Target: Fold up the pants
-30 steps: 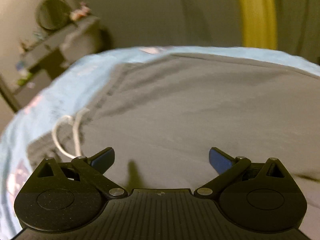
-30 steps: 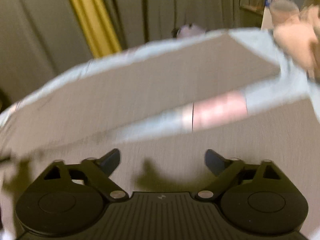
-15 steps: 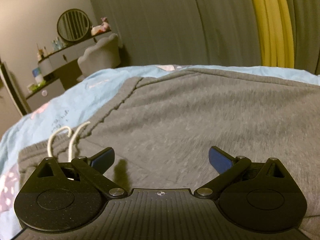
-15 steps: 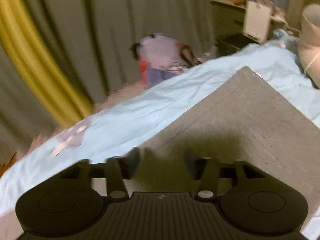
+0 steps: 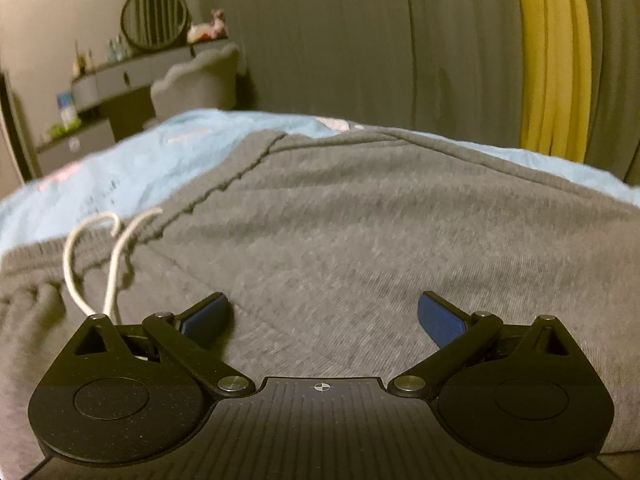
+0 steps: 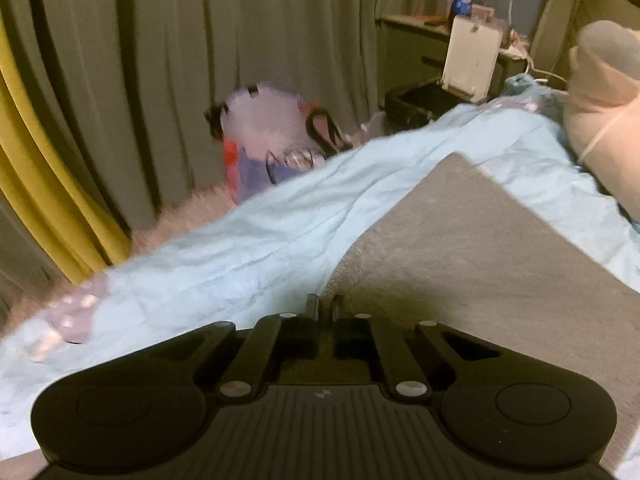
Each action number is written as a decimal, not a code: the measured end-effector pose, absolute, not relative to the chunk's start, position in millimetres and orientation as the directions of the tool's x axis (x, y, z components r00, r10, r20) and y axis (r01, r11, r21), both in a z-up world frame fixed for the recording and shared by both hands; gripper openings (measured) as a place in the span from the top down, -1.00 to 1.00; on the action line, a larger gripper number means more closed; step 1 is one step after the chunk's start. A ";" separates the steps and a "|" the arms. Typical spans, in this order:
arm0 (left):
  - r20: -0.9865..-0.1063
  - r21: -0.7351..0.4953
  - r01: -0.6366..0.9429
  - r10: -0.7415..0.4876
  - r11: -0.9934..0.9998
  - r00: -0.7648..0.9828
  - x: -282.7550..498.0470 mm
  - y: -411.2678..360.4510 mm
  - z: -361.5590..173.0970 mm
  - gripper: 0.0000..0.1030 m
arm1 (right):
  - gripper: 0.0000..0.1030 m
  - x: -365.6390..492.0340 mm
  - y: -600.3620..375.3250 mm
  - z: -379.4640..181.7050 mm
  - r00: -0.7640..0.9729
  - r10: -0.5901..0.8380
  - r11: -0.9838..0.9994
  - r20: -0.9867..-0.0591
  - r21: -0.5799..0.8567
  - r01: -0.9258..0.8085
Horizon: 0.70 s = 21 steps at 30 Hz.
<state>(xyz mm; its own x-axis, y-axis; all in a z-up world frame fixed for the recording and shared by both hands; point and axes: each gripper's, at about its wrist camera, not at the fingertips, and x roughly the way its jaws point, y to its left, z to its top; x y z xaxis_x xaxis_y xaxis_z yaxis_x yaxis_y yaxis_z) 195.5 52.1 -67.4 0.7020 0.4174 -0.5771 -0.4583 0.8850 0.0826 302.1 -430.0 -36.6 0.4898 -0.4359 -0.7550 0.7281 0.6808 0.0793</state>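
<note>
Grey sweatpants (image 5: 360, 240) lie spread on a light blue bedsheet (image 5: 120, 168). Their white drawstring (image 5: 112, 248) loops at the waistband on the left. My left gripper (image 5: 323, 316) is open and low over the cloth just right of the drawstring, holding nothing. In the right wrist view a grey pant leg (image 6: 480, 248) runs away to the right. My right gripper (image 6: 324, 304) is shut on the left edge of that leg, where the cloth bunches between the fingers.
Grey curtains with a yellow band (image 5: 552, 60) hang behind the bed. A dresser with a round mirror (image 5: 154, 16) stands at the far left. A purple basket (image 6: 272, 136), a black bin (image 6: 424, 104) and a pink pillow (image 6: 604, 128) lie beyond the bed.
My right gripper has swung left to the pant leg's edge and closed on it. My left gripper stayed open and shifted slightly over the waistband area.
</note>
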 end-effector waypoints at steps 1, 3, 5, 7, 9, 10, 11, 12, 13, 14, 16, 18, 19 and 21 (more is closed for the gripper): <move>-0.587 0.053 -0.457 0.398 0.888 0.705 195.0 56.6 -67.0 -1.00 | 0.91 284.5 -427.5 -24.7 0.525 -0.436 0.684 -0.732 0.109 0.721; -0.601 0.025 -0.448 0.371 0.894 0.708 194.5 62.0 -64.9 -1.00 | 0.91 247.8 -421.2 -1.6 0.595 -0.434 0.701 -0.677 0.162 0.695; -0.601 0.043 -0.435 0.371 0.900 0.708 194.5 61.4 -60.0 -1.00 | 0.91 192.7 -413.5 19.9 0.665 -0.432 0.708 -0.609 0.227 0.668; -0.577 0.050 -0.425 0.374 0.904 0.726 190.9 59.5 -54.7 -1.00 | 0.92 130.0 -399.3 34.2 0.700 -0.437 0.711 -0.564 0.259 0.653; -0.550 0.029 -0.411 0.358 0.911 0.755 185.4 58.8 -48.0 -1.00 | 0.96 67.5 -383.2 35.7 0.699 -0.451 0.702 -0.555 0.262 0.662; -0.544 0.006 -0.405 0.343 0.914 0.766 183.5 59.9 -44.3 -1.00 | 0.96 35.2 -375.0 30.0 0.692 -0.450 0.693 -0.565 0.268 0.669; -0.538 -0.028 -0.399 0.323 0.916 0.779 180.6 61.6 -40.8 -1.00 | 0.96 12.7 -370.6 23.4 0.683 -0.441 0.687 -0.582 0.271 0.675; -0.528 -0.067 -0.393 0.302 0.917 0.794 179.1 63.4 -38.0 -1.00 | 0.96 -9.3 -366.2 12.1 0.666 -0.433 0.678 -0.607 0.268 0.684; -0.534 -0.096 -0.386 0.279 0.917 0.798 178.1 65.7 -35.8 -1.00 | 0.96 -29.8 -364.1 -4.6 0.643 -0.418 0.660 -0.641 0.272 0.700; -0.545 -0.133 -0.375 0.249 0.917 0.801 177.1 68.7 -33.7 -1.00 | 0.96 -41.0 -365.4 -19.3 0.623 -0.392 0.647 -0.677 0.278 0.710; -0.564 -0.174 -0.369 0.215 0.913 0.797 176.7 72.8 -31.3 -1.00 | 0.99 -56.5 -371.0 -45.8 0.564 -0.378 0.596 -0.734 0.274 0.755; -0.572 -0.224 -0.356 0.174 0.907 0.802 176.2 76.6 -27.6 -1.00 | 0.93 -62.0 -383.1 -52.4 0.570 -0.364 0.563 -0.737 0.314 0.765; -0.571 -0.242 -0.351 0.160 0.905 0.805 175.4 78.3 -25.3 -1.00 | 0.79 -64.9 -391.1 -51.1 0.602 -0.339 0.527 -0.723 0.385 0.758; -0.565 -0.282 -0.324 0.117 0.903 0.817 176.7 83.2 -19.5 -1.00 | 0.16 -70.0 -400.8 -49.1 0.642 -0.321 0.476 -0.697 0.467 0.745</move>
